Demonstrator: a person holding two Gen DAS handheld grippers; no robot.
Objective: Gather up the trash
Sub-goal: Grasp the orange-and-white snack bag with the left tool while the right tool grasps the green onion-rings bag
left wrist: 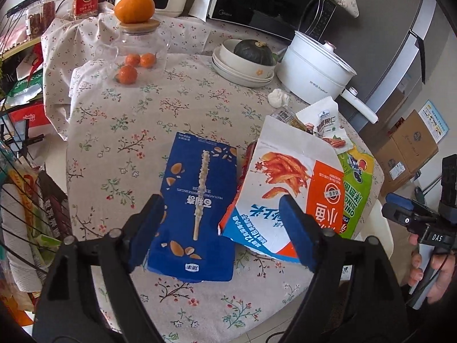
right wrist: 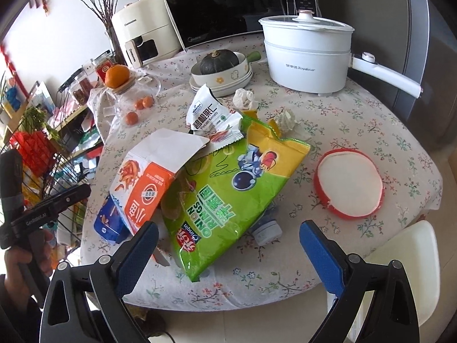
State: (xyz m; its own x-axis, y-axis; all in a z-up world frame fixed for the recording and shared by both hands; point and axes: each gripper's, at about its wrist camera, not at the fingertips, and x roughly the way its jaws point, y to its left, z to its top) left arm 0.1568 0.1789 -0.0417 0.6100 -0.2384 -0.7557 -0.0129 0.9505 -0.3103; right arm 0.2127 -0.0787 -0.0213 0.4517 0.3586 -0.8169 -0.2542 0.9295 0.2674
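A blue snack box (left wrist: 197, 214) lies flat on the floral tablecloth, and my left gripper (left wrist: 225, 228) is open just above its near end. Beside it lies a torn white-and-orange box (left wrist: 288, 188) (right wrist: 145, 180), overlapping a green onion-rings bag (right wrist: 228, 194) (left wrist: 357, 183). A white pecan wrapper (right wrist: 211, 114) and crumpled tissues (right wrist: 242, 97) (right wrist: 285, 120) lie behind them. A red-rimmed round lid (right wrist: 350, 183) sits to the right. My right gripper (right wrist: 228, 243) is open over the bag's near end, empty.
A white electric pot (right wrist: 308, 54), stacked bowls with a dark squash (right wrist: 220, 63), a glass jar with oranges (left wrist: 140, 43), a microwave (right wrist: 225, 8) and an air fryer (right wrist: 142, 34) stand at the back. A wire rack (left wrist: 17, 200) is left, a white chair (right wrist: 405, 263) right.
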